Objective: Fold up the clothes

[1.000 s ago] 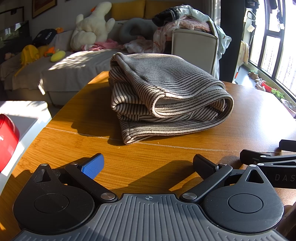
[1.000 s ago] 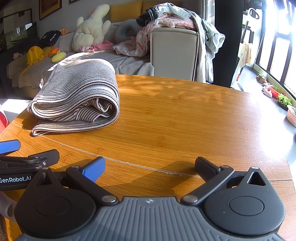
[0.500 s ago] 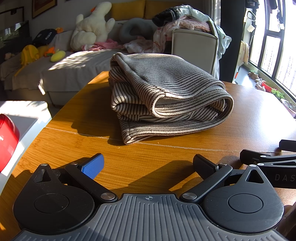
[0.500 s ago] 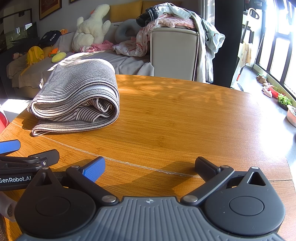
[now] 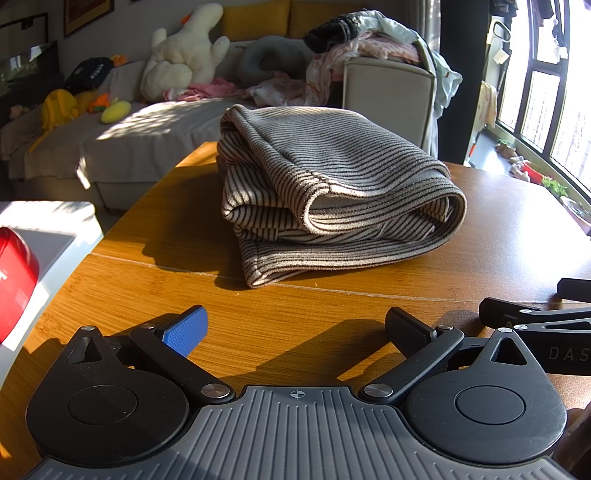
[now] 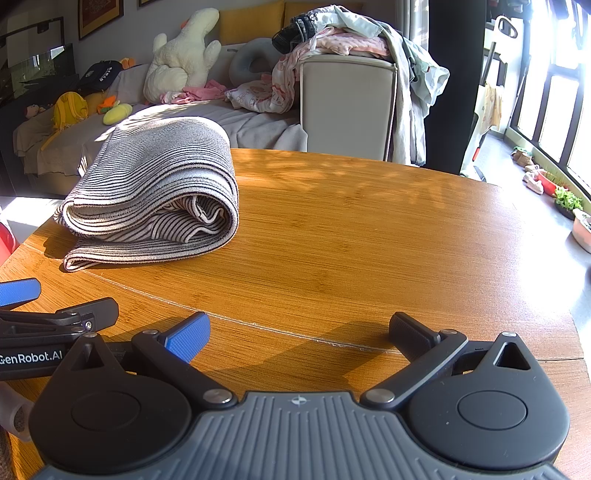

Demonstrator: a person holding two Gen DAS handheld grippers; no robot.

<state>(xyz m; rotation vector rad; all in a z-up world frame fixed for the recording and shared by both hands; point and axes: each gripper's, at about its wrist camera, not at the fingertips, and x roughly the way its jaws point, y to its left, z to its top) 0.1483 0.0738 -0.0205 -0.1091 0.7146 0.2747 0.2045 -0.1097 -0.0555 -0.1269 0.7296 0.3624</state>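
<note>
**Folded striped garment sits on the table, both grippers empty**

We see the striped garment point(image 5: 332, 192) folded into a thick bundle of several layers, lying on the wooden table point(image 5: 155, 236) towards its left side, just beyond a thin seam line that crosses the tabletop. In the right wrist view its rolled edge faces us, with the looser inner layers showing inside the fold.

Our left gripper point(image 5: 295, 328) rests low over the table in front of the bundle, jaws spread wide, nothing between them and well short of the cloth. Our right gripper point(image 6: 299, 330) sits alongside it to the right, equally wide and empty, over bare wood.

Beyond the table stands a sofa point(image 6: 236, 125) with a white plush toy point(image 6: 181, 59), and next to it a pale chair point(image 6: 347, 107) piled with loose clothes point(image 6: 343, 33). A red object point(image 5: 14, 280) shows at the left edge of the left wrist view.
</note>
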